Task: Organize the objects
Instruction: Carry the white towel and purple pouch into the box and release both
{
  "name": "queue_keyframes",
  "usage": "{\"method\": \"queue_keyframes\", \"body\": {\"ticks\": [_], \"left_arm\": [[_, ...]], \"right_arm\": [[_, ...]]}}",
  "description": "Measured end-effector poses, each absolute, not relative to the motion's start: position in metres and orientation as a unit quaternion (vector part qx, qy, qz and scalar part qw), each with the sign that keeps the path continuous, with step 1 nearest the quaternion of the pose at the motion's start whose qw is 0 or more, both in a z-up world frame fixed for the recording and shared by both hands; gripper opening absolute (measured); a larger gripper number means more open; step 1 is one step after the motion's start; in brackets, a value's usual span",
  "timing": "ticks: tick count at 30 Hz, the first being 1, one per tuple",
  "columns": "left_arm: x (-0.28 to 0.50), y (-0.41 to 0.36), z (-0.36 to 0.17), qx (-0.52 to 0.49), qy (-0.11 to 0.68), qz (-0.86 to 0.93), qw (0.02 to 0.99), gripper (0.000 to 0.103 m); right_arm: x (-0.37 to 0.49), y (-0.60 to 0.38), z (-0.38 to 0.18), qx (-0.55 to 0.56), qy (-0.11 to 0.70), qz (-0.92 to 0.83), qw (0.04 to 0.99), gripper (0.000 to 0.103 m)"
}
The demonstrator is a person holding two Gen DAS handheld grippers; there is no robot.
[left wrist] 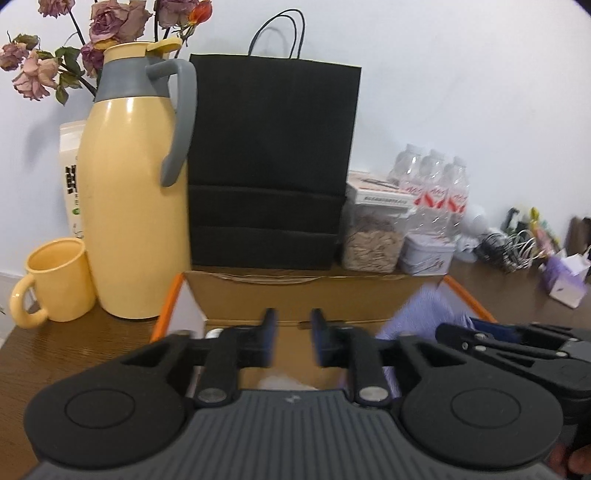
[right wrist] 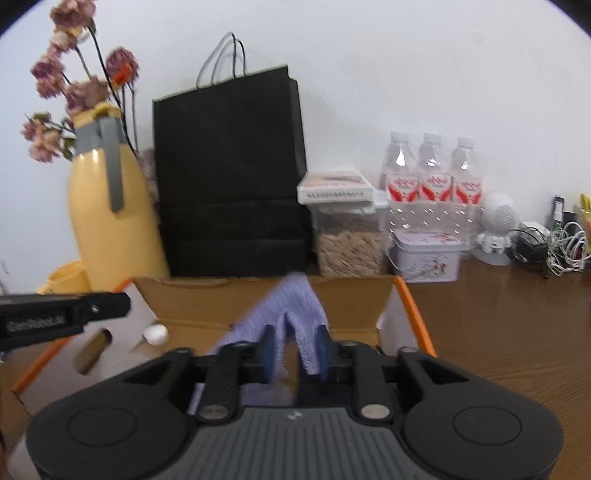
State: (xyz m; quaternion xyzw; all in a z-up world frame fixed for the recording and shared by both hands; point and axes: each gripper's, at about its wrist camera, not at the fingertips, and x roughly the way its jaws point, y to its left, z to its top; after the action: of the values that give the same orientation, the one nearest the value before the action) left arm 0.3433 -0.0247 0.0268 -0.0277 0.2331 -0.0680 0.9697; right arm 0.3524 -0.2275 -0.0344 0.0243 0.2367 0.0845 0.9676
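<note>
Table [right wrist: 498, 332]: brown wood grain, it carries all the things, against a white wall.
Black paper bag [left wrist: 273, 166]: stands upright at the back, behind the cardboard box, its cord handles up.
Yellow jug [left wrist: 133, 206]: tall, with grey collar and handle, just left of the bag; dried roses [left wrist: 110, 22] rise behind it.
Cardboard box [right wrist: 266, 295]: open, with orange edges, directly in front of both tools; inside lie a small white round thing [right wrist: 155, 334] and a brown tube [right wrist: 92, 350].
Purple cloth [right wrist: 291, 314]: soft and ribbed, it hangs in the right part of the box, blurred; one fold lies between the fingers of the right tool.
Right tool [right wrist: 293, 350]: partly open, blue pads on both sides of the cloth fold; the pads do not seem to press it, though the blur makes this hard to judge.
Left tool [left wrist: 291, 339]: partly open, nothing between its fingers, above the box.
Water bottles [right wrist: 432, 184]: three, with red labels, at the right back.
Clear container [right wrist: 347, 243]: holds seeds, beside a small tin [right wrist: 424, 258].
Yellow mug [left wrist: 55, 280]: left of the jug.
</note>
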Motion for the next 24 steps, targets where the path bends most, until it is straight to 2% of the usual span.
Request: {"method": "queue_keyframes", "body": {"ticks": [1,2,3,4,9,24], "left_arm": [[0.342,-0.024,0.027,-0.023,0.232,-0.061,0.971,0.066],[0.341,-0.024,0.027,-0.018,0.23,-0.052,0.972,0.078],[0.34,-0.025,0.028,-0.01,0.227,-0.042,0.973,0.093],[0.337,-0.026,0.028,-0.002,0.222,-0.034,0.974,0.1],[0.329,-0.029,0.036,0.015,0.206,-0.023,0.978,0.103],[0.295,-0.022,0.049,0.0,0.196,-0.018,0.981,0.103]], "right_arm": [[0.353,-0.228,-0.035,0.021,0.242,0.081,0.967,0.055],[0.354,-0.228,-0.036,0.02,0.243,0.075,0.967,0.078],[0.353,-0.229,-0.036,0.018,0.241,0.071,0.968,0.092],[0.352,-0.229,-0.035,0.015,0.239,0.071,0.968,0.094],[0.348,-0.228,-0.031,0.012,0.238,0.074,0.968,0.103],[0.311,-0.227,-0.008,0.008,0.211,0.096,0.973,0.103]]}}
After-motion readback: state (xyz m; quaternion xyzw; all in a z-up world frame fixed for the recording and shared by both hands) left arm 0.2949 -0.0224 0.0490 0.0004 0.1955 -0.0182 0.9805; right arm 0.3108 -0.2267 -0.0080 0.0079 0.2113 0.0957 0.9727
